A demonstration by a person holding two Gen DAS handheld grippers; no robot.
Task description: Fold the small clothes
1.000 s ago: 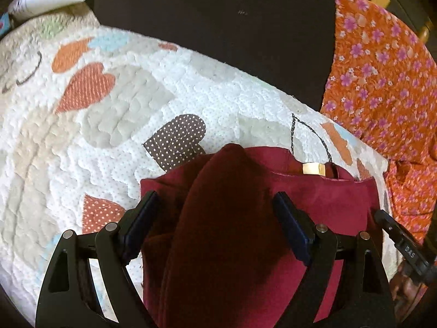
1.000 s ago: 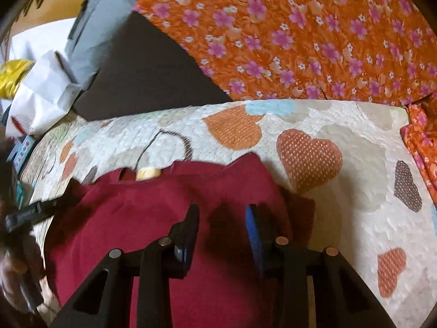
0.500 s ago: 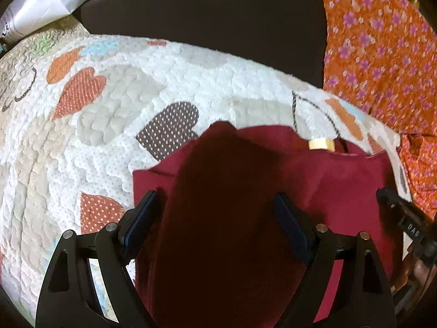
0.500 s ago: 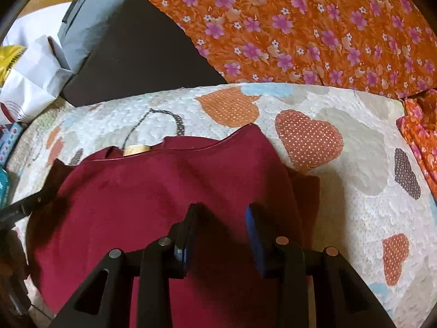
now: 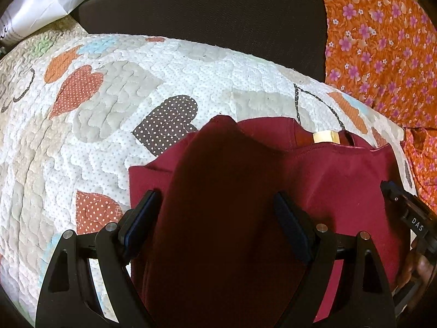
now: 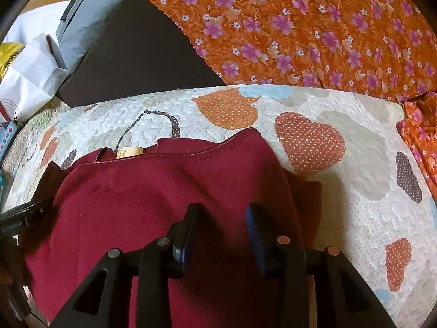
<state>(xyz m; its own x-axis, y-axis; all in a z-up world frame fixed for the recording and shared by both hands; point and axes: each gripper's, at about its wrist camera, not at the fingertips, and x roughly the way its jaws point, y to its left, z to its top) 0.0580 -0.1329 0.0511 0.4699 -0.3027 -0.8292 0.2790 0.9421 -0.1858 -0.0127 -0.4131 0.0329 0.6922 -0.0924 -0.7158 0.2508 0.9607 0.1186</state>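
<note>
Maroon top point(image 5: 341, 180) lies on the quilt point(image 5: 114, 142), a white padded one with heart patches, neckline toward the quilt's far edge, tan neck label point(image 5: 325, 137) showing just inside the collar. In the left wrist view the left gripper point(image 5: 215, 213) hangs low over the garment's left part, jaws wide apart, a shadowed fold of maroon cloth running up between them; whether the pads touch the cloth cannot be told. A short sleeve end sticks out past the left finger onto the quilt, just beside a brown dotted heart point(image 5: 166, 123). The right gripper's black body shows at that view's right edge, marked DAS, over the garment's right side. In the right wrist view the right gripper point(image 6: 221, 218) sits over the top point(image 6: 136, 196) near its right side, jaws parted with a narrower gap than the left, maroon fabric visible between the fingers, not pinched as far as can be seen. The label point(image 6: 129, 151) shows at the collar there too. The garment's right edge is tucked under, near a red dotted heart point(image 6: 308, 142). Beyond the quilt's point(image 6: 355, 180) far edge lie a dark flat cushion point(image 6: 136, 57) and orange floral fabric point(image 6: 314, 27), the latter also running along the quilt's right edge. White paper bag point(image 6: 30, 79) sits past the far left corner.
</note>
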